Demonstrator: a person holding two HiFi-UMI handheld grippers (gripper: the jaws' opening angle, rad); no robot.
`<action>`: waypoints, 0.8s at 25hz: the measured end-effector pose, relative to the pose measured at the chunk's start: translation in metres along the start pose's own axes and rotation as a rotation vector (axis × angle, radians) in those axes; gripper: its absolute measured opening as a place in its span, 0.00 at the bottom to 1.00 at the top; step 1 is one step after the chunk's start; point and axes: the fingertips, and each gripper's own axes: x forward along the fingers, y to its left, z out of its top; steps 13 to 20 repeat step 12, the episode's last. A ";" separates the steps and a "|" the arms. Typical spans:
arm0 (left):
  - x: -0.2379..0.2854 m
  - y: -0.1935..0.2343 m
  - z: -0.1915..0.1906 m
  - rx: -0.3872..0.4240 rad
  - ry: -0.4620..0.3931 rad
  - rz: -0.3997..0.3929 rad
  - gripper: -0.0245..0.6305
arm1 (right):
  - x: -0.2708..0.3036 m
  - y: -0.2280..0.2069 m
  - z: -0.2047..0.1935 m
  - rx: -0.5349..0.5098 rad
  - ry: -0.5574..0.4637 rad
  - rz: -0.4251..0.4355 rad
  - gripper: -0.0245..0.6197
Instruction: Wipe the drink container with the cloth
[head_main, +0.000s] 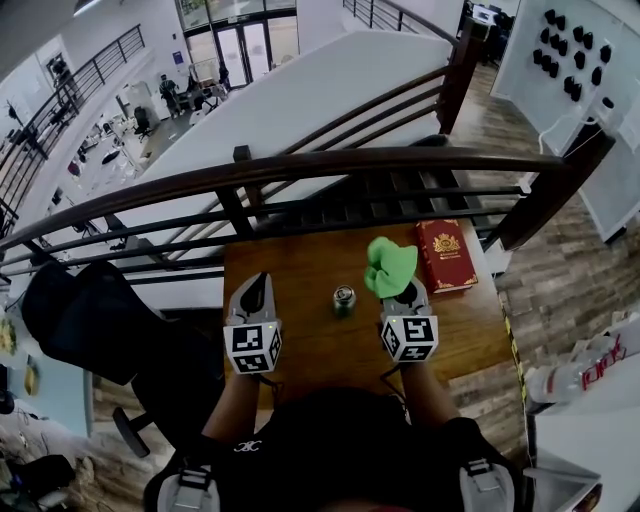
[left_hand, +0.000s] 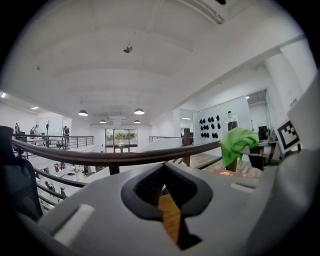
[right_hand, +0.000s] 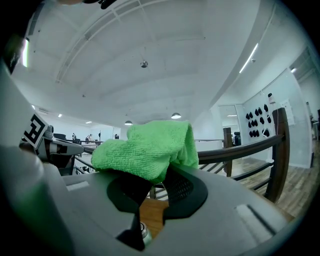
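Green microfibre fills the mouth of the right gripper (right_hand: 152, 177): its jaws are pinched on the cloth (right_hand: 147, 147), which puffs up above them in a loose bunch and flops over towards the left jaw. From above, the cloth (head_main: 389, 266) stands out past the right gripper (head_main: 398, 290), held clear of the wooden table (head_main: 300, 345). The left gripper (left_hand: 162, 175) has its jaws pressed together with nothing between them, only the wood of the tabletop showing through the notch; it hovers at the table's left side (head_main: 255, 288), pointing at the dark railing (head_main: 300, 165) like the right one. The drink can (head_main: 344, 298) stands upright on the table between the two grippers, nearer the right one, just beside and to the left of its tip, with the cloth apart from it. In the right gripper view the can's metal top (right_hand: 144, 233) peeps out low in the gap under the cloth. A red book (head_main: 446, 255) lies flat on the table just to the right of the cloth, near the far right corner. A black office chair (head_main: 80, 310) sits off the table's left side.
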 end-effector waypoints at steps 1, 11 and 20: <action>0.000 -0.002 -0.001 0.002 0.000 -0.004 0.12 | -0.001 0.000 -0.001 -0.001 0.000 0.000 0.13; -0.004 -0.011 -0.008 0.015 0.017 -0.016 0.12 | -0.012 -0.001 -0.004 -0.009 0.006 0.005 0.13; -0.005 -0.012 -0.010 0.014 0.020 -0.015 0.12 | -0.014 -0.001 -0.005 -0.009 0.007 0.007 0.13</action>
